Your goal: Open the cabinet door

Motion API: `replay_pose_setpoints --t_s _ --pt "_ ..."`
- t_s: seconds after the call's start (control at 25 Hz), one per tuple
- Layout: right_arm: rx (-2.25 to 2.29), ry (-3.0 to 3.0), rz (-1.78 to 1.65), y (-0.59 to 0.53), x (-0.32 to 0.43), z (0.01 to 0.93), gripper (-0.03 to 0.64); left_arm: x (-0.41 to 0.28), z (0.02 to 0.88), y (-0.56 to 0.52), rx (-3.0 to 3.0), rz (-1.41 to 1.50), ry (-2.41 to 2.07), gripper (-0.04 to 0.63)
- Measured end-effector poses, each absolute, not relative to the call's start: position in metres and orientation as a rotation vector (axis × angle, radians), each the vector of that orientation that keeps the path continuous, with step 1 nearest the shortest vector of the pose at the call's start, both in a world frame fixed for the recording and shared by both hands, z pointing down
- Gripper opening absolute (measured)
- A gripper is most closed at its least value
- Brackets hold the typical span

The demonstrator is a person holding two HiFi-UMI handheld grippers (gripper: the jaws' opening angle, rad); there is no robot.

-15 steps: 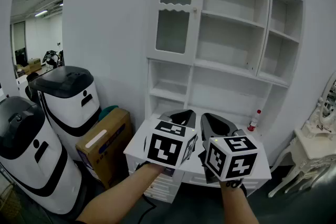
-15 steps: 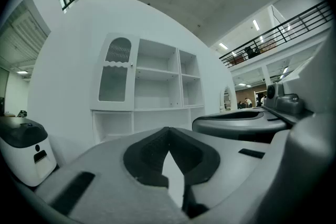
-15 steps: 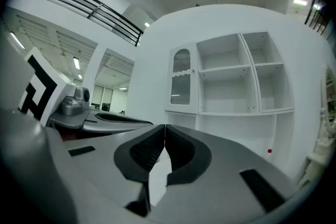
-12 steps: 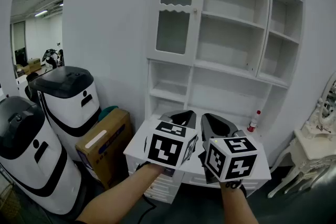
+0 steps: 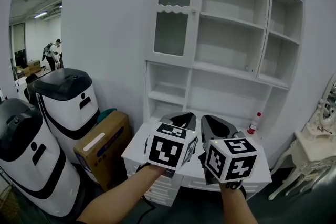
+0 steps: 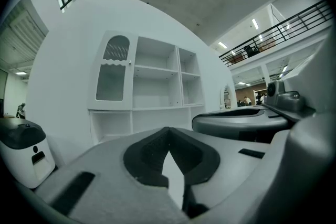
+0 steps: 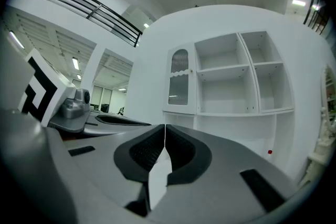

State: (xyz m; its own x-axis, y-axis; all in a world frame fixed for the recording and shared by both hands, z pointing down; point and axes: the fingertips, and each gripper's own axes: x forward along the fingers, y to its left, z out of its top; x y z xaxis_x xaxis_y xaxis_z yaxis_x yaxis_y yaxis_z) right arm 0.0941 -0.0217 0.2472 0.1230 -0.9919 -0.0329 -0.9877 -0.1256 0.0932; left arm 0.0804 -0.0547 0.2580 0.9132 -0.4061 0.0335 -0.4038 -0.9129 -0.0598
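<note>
Cabinet door (image 5: 175,13) noted at the upper left of the white shelf unit (image 5: 236,44): an arched glazed panel, shut flush in its frame, with a small knob (image 5: 193,10) on its right edge. Hinges are judged to be on the left side.

Left tongs (image 5: 178,116) and right tongs (image 5: 214,122) are held low and side by side over the unit's lower surface (image 5: 135,147), well below the door and well apart from it. In each gripper view the tips are seen pressed together with nothing between them, so both sets are closed and empty. The task is judged not yet begun.

Risks noted:
- The knob is small. If the tongs are not parted before the reach, it would be knocked rather than caught.
- A grip taken only on the knob's tip could slip off under the pull.
- The door's swing is judged to be outward and to the left. A straight pull made off that arc could cost the grip or strain the unit.
- The glass could be struck if the idle tongs are carried too near.
- A red-capped bottle (image 5: 254,120) stands at the right of the surface. It could be toppled only by a wide sweep of the right tongs.
</note>
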Motion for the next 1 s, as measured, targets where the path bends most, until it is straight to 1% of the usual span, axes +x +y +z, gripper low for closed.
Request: replay_pose_setpoints --t_s 1.0 --pt "2.228 -2.194 -0.148 -0.119 0.206 0.231 0.021 0.186 0.238 -0.15 -2.944 -0.075 0.804 0.012"
